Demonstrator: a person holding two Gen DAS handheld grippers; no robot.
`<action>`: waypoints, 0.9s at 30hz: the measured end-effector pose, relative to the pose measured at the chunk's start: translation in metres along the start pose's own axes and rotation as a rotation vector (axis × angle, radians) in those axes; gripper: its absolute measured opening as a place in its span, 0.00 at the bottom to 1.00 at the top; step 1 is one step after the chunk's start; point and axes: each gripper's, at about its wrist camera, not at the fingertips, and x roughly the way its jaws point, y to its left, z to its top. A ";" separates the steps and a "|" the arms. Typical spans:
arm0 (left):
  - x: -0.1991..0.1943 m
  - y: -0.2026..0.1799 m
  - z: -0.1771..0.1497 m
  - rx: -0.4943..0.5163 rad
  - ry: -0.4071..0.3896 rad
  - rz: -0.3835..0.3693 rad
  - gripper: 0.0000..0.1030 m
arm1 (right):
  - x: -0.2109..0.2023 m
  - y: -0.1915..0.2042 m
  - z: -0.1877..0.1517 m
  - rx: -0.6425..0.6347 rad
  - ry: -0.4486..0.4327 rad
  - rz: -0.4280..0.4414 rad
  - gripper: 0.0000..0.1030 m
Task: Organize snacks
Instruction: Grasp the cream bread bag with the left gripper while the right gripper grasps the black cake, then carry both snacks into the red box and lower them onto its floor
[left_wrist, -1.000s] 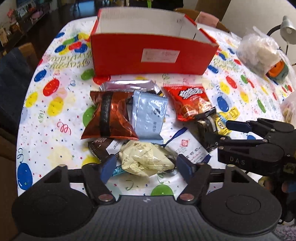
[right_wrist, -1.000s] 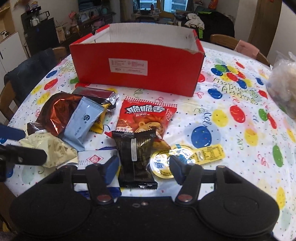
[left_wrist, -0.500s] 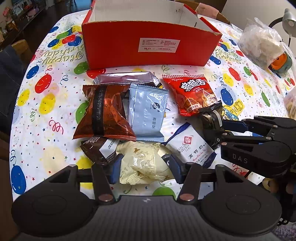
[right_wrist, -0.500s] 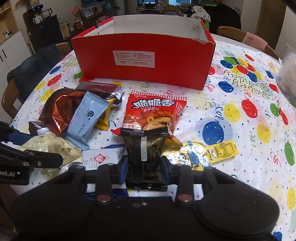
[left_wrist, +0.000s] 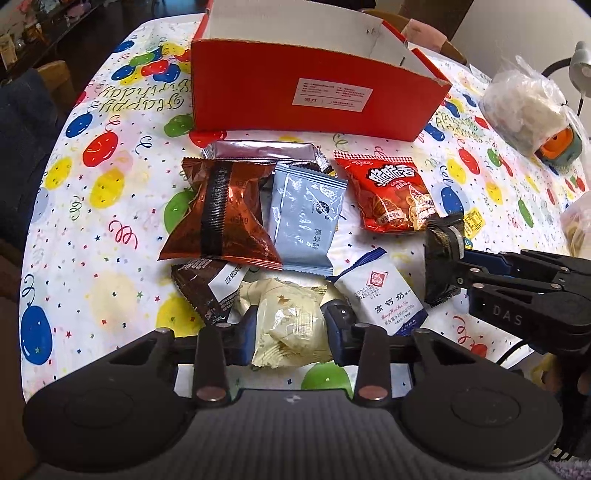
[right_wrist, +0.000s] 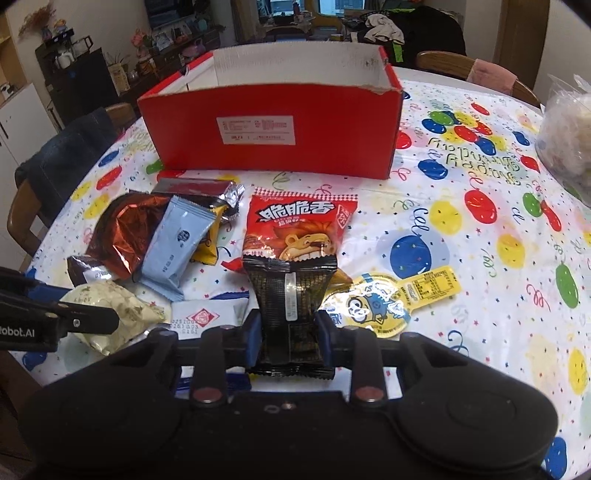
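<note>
An open red cardboard box (left_wrist: 295, 96) stands at the back of the balloon-print table. In front of it lie a brown foil bag (left_wrist: 221, 218), a light blue packet (left_wrist: 306, 221), a red chip packet (left_wrist: 391, 195) and a white-and-blue packet (left_wrist: 384, 299). My left gripper (left_wrist: 292, 326) is closing, and its blue pads press both sides of a cream snack packet (left_wrist: 288, 321). My right gripper (right_wrist: 289, 330) is shut on a black mesh-print packet (right_wrist: 291, 284), which overlaps the red chip packet's near edge. A yellow jelly cup (right_wrist: 376, 306) lies just right of it.
A dark brown packet (left_wrist: 203, 284) and a silver-ended bar (left_wrist: 258, 151) lie among the pile. A clear plastic bag (left_wrist: 524, 103) of food sits at the far right. A wooden chair (right_wrist: 480, 70) stands behind the table, and another chair (right_wrist: 22, 210) stands at the left edge.
Both pairs of jaws have narrowed: the left onto the cream packet, the right onto the black packet. Both hands have stayed over the same spots.
</note>
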 end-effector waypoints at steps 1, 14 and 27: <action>-0.002 0.001 -0.001 -0.005 -0.003 -0.001 0.35 | -0.003 0.000 0.000 0.004 -0.006 0.000 0.28; -0.042 0.003 -0.003 -0.025 -0.095 -0.022 0.35 | -0.044 0.006 0.009 0.010 -0.090 0.033 0.28; -0.082 0.000 0.028 -0.039 -0.244 -0.035 0.35 | -0.075 0.004 0.049 -0.017 -0.190 0.065 0.29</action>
